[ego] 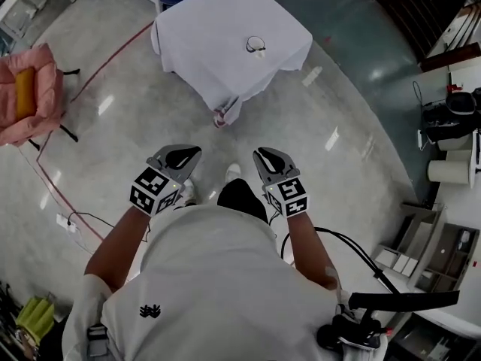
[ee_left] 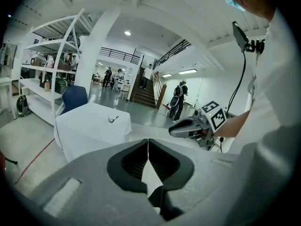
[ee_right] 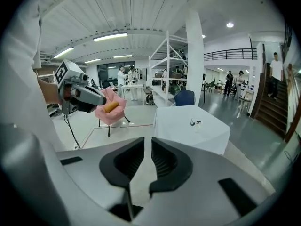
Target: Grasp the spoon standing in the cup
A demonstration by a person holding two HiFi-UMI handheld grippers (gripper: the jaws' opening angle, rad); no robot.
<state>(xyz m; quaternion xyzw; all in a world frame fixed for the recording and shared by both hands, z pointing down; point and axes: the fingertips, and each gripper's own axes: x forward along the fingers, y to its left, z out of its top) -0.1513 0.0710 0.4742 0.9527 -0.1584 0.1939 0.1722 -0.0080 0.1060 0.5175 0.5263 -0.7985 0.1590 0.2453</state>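
Cup [ego: 255, 47] on white-draped table [ego: 203, 28], well apart from both grippers; spoon too small to make out. Left gripper [ee_left: 148, 142] pressed together, empty; right gripper [ee_right: 147, 142] slightly parted, empty. Approach step: close distance first, spread right jaws wider, then align on handle above rim.

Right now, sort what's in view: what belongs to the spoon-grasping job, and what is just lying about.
Job: cup (spoon too small to make out), white-clothed table, left gripper, right gripper.
Lying about: pink chair, blue chair, white shelving.
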